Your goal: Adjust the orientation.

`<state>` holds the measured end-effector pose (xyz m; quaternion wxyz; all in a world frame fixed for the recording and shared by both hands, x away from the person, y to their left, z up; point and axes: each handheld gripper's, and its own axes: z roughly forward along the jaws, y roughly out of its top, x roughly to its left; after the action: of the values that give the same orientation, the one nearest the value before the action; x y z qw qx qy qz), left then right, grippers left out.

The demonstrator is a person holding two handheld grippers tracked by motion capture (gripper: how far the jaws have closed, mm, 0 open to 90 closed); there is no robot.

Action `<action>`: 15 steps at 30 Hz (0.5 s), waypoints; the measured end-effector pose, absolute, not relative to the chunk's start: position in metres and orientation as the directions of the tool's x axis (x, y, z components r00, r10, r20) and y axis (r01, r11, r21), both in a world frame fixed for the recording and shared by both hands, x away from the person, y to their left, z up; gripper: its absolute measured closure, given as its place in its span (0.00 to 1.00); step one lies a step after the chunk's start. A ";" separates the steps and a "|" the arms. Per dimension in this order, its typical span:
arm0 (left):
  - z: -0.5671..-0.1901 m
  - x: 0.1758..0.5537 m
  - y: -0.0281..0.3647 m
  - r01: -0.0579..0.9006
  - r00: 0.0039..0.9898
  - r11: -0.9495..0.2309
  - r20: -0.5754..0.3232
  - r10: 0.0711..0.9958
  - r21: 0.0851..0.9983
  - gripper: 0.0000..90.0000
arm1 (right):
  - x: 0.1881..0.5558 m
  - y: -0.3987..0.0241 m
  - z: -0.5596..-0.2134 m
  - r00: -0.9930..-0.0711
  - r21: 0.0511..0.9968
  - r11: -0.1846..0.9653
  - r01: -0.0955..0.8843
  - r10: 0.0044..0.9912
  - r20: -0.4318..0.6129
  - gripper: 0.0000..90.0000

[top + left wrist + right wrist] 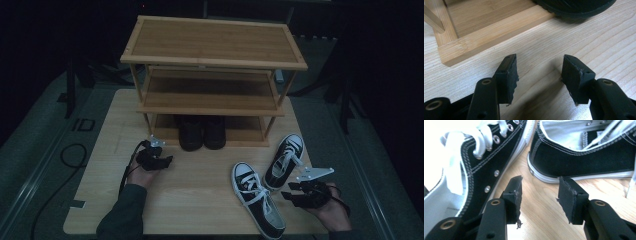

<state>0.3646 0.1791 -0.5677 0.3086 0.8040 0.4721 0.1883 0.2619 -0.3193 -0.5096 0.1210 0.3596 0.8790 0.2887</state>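
Bare worktop (pixel 200 180) lies between the hands; two sneakers (pixel 257 200) crowd the right tongs (pixel 295 192), boots (pixel 202 132) fill the bottom shelf (pixel 250 135).

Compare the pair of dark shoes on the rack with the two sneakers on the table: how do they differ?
The dark shoes stand side by side on the shoe rack's bottom shelf; the sneakers lie on the table, heels close, toes angled apart. The dark shoes look plain black; the sneakers have white laces, toe caps and soles. Each is a pair.

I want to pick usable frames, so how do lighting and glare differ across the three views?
High view: dim overall, room black behind the rack, sneakers readable. Left gripper view: bright, even, sharp grain on the table. Right gripper view: the laces are blown out white at the left, the rest clear.
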 end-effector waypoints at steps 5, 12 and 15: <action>-0.568 0.364 0.179 0.642 0.481 -0.361 0.012 0.877 0.676 0.51 | 0.258 -0.313 -0.504 -0.717 0.602 0.578 0.552 0.697 -0.012 0.58; -0.568 0.364 0.179 0.642 0.479 -0.360 0.013 0.878 0.677 0.50 | 0.250 -0.304 -0.495 -0.741 0.616 0.592 0.521 0.671 -0.018 0.56; -0.568 0.364 0.179 0.641 0.480 -0.360 0.013 0.877 0.678 0.50 | 0.249 -0.299 -0.493 -0.755 0.616 0.602 0.509 0.656 -0.018 0.55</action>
<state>0.3642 0.1795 -0.5685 0.3101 0.8022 0.4730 0.1909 0.2487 -0.2989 -0.4931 0.1219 0.3284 0.8866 0.3021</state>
